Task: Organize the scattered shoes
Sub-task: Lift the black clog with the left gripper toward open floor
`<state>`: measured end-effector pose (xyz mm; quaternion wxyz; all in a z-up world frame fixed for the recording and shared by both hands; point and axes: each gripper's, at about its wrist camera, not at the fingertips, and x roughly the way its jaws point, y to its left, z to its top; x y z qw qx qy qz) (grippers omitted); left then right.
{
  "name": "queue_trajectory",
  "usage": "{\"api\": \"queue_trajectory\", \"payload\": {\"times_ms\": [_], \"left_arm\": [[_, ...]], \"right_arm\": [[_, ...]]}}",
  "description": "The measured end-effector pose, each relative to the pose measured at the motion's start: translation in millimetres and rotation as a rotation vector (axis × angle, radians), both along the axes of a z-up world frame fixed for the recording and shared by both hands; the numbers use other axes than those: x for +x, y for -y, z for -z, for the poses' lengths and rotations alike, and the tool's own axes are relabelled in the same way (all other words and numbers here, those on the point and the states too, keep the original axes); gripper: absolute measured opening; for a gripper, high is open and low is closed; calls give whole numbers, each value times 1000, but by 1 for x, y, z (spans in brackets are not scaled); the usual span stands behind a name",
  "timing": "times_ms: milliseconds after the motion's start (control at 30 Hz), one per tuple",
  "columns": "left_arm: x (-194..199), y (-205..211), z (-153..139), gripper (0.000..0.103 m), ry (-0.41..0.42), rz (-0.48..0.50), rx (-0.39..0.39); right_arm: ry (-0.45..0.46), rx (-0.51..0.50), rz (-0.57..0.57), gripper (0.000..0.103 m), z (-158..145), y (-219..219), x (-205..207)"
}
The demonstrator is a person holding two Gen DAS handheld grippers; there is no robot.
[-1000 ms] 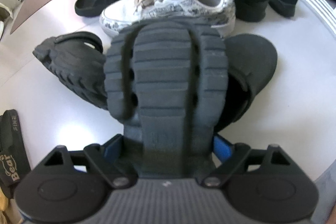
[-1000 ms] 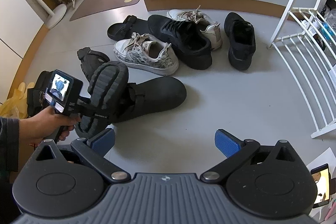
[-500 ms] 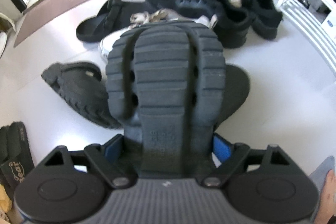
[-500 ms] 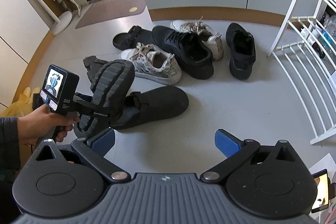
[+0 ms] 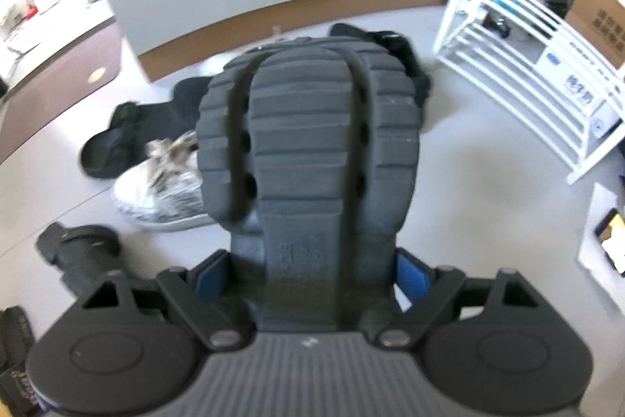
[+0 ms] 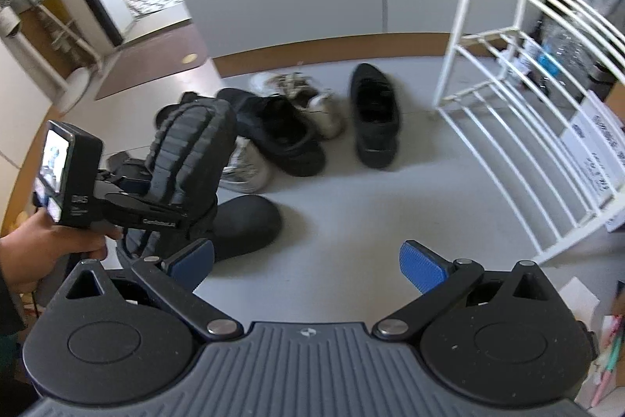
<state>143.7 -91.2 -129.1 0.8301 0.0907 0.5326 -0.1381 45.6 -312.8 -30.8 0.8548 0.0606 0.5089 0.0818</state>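
Left tool point(image 5: 308, 274) clamping black shoe point(image 5: 308, 143) by heel end, sole facing camera, toe projecting forward above floor point(image 5: 488, 190). Right tool point(image 6: 306, 260) gaping wide, gripping nothing.

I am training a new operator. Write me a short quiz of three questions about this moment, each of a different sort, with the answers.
1. True or false: the left claw is shut on the black clog, sole facing its camera.
2. Which claw holds nothing? A) left B) right C) both
3. Fill in: the white shoe rack stands on the ___ side of the right wrist view.

Key: 1 true. 2 B. 3 right.
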Motion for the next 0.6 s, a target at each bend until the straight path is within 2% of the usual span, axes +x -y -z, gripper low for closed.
{"api": "queue_trajectory", "payload": {"times_ms": [167,267,600], "left_arm": [[-4,38,18,89,-33,50,-34],[-4,58,33,89,-55,87,-21],[-15,98,79,89,-109,116,-29]], "right_arm": [[-13,-10,10,103,5,21,-5],[-21,-15,16,103,7,33,-8],[-47,-32,35,103,17,73,-18]]}}
